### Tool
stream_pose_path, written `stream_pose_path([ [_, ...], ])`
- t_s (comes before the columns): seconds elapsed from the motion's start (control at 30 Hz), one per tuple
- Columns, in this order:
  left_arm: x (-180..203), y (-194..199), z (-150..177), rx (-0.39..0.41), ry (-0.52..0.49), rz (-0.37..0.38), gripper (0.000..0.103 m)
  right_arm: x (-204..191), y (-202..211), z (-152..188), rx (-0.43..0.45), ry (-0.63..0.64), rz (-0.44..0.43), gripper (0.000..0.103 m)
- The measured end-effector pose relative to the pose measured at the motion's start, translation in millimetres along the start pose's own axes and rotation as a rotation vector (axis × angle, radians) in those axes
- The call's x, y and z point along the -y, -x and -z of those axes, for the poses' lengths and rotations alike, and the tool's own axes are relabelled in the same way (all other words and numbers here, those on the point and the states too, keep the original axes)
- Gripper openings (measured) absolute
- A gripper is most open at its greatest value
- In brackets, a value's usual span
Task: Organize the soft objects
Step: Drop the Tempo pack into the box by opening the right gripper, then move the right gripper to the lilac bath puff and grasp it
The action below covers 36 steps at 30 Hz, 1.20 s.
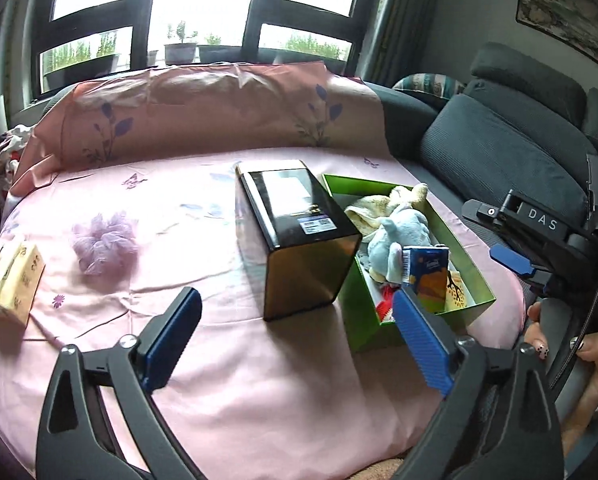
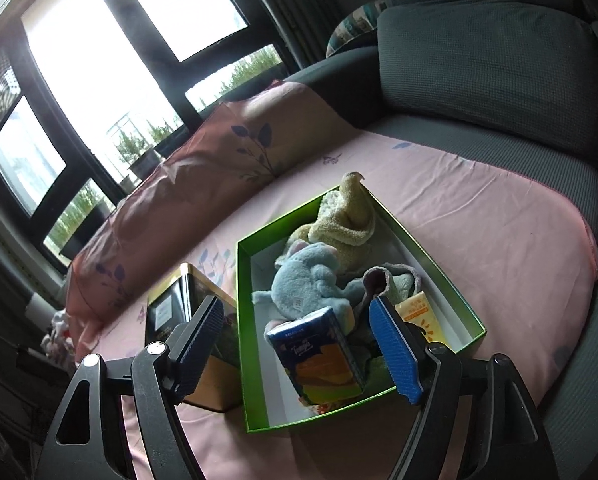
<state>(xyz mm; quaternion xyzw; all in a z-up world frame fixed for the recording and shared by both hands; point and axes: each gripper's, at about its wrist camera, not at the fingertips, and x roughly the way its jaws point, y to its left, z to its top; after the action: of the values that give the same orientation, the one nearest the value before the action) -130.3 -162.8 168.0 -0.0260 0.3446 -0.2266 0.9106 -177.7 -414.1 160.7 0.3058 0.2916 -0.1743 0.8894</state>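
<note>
A green box (image 2: 247, 344) (image 1: 479, 280) on the pink sheet holds a blue plush toy (image 2: 307, 280) (image 1: 395, 236), a cream towel (image 2: 347, 220) (image 1: 375, 208), a grey cloth (image 2: 395, 280) and a blue-orange tissue pack (image 2: 319, 360) (image 1: 427, 276) standing at its near end. My right gripper (image 2: 299, 344) is open and empty, its fingers either side of the tissue pack above the box. My left gripper (image 1: 295, 336) is open and empty over the sheet, in front of a black-gold box. A purple bath pouf (image 1: 103, 240) and a yellow tissue pack (image 1: 13, 284) lie at the left.
A black-gold box (image 1: 299, 236) (image 2: 179, 316) stands just left of the green box. A pink pillow (image 1: 203, 108) lies at the back under the window. Grey sofa cushions (image 1: 499, 152) (image 2: 487, 52) are at the right. The right gripper's body (image 1: 539, 232) shows in the left wrist view.
</note>
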Motion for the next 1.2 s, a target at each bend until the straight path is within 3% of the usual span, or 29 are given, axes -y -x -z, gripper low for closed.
stream_pose_path([
  [0.13,-29.8,27.2,10.1,0.127,0.071,-0.035,0.102,-23.7,3.1,4.8,0.004,0.072,-0.022,0.083],
  [0.27,-68.2,31.7,13.4,0.083,0.164,-0.032,0.102,-48.6,2.0,11.3,-0.011,0.098,-0.031,0.083],
  [0.4,-108.1,35.8,18.1,0.115,0.161,-0.191,0.102,-79.9,0.8,23.9,-0.008,0.152,-0.028,0.084],
  [0.5,-150.6,35.6,28.9,0.125,0.245,-0.276,0.102,-112.0,-1.2,38.2,-0.004,0.247,-0.035,0.084],
  [0.7,-236.8,34.1,49.5,0.051,0.438,-0.384,0.102,-181.5,-15.3,78.5,-0.086,0.342,-0.232,0.084],
  [0.8,-271.7,29.7,57.8,-0.019,0.575,-0.455,0.102,-225.2,-35.9,106.3,-0.15,0.426,-0.275,0.084],
  [0.97,-299.9,33.9,68.8,-0.051,0.751,-0.407,0.102,-280.2,-104.6,145.0,-0.346,0.488,-0.297,0.084],
  [1.07,-297.9,38.3,65.6,-0.032,0.727,-0.387,0.102,-298.3,-149.3,164.2,-0.423,0.507,-0.227,0.084],
  [1.2,-293.5,39.7,62.0,-0.017,0.669,-0.429,0.102,-312.6,-193.1,179.2,-0.438,0.525,-0.163,0.081],
])
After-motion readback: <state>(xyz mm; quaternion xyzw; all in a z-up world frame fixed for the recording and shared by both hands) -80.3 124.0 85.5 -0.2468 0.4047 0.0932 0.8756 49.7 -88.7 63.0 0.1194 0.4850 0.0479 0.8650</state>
